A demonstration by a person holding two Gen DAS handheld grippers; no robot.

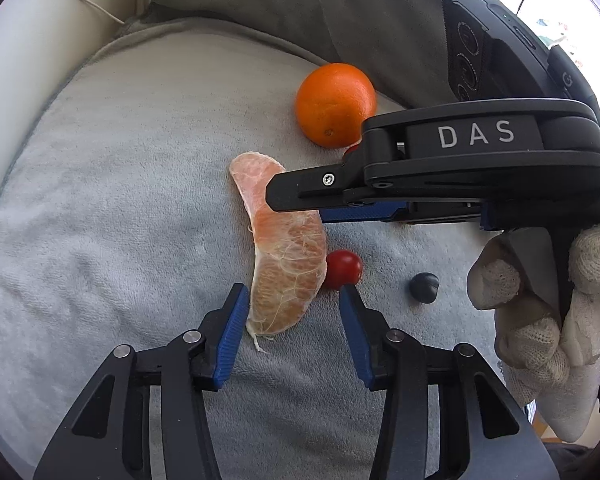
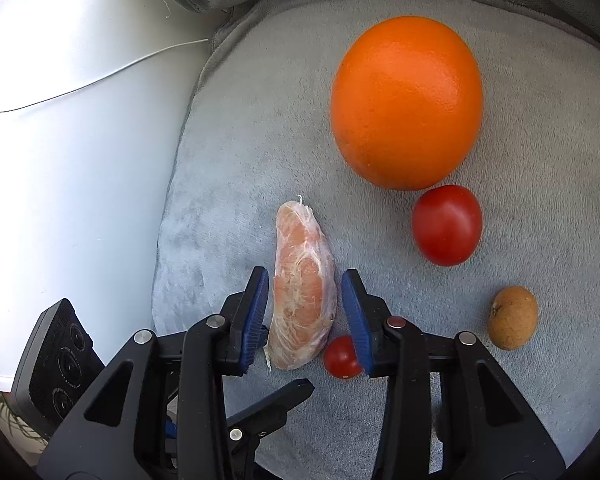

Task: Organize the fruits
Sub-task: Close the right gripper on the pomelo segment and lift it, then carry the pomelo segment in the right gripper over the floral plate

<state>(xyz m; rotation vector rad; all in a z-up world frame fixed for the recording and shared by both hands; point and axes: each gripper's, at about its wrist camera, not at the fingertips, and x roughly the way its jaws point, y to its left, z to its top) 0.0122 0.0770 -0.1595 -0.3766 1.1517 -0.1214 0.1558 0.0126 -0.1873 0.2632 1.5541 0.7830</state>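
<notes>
Blue-padded fingers of the left gripper [image 1: 290, 312] fill the bottom of the left wrist view, jaws partly open. The lower end of a peeled citrus segment [image 1: 288, 256] lies between them. The left pad sits just beside the segment; the right pad stands clear of it, near a small cherry tomato [image 1: 343, 269] that rests against the segment's right edge. No firm grip shows.

Right gripper [image 2: 305, 312] straddles the same segment [image 2: 303, 300] from the other end, seen low centre in the right wrist view. Jaws partly open; the left pad looks to touch the segment, while a narrow gap shows at the right pad. Small cherry tomato [image 2: 342, 356] sits just inside the right finger, beside the segment's lower end.

All fruit lies on a pale grey plush cushion [image 1: 120, 220]. Whole orange [image 2: 406, 102] at upper right of the right wrist view; below it a larger red tomato [image 2: 447, 225]; further down, at right, a small brown round fruit [image 2: 513, 317]. In the left wrist view the orange [image 1: 334, 104] sits above centre and a small dark round object [image 1: 424, 287] lies right of the cherry tomato.

White knit-gloved hand [image 1: 552, 312] grips the right gripper's handle at the right edge of the left wrist view. White padded surface [image 2: 80, 160] fills the left of the right wrist view.
</notes>
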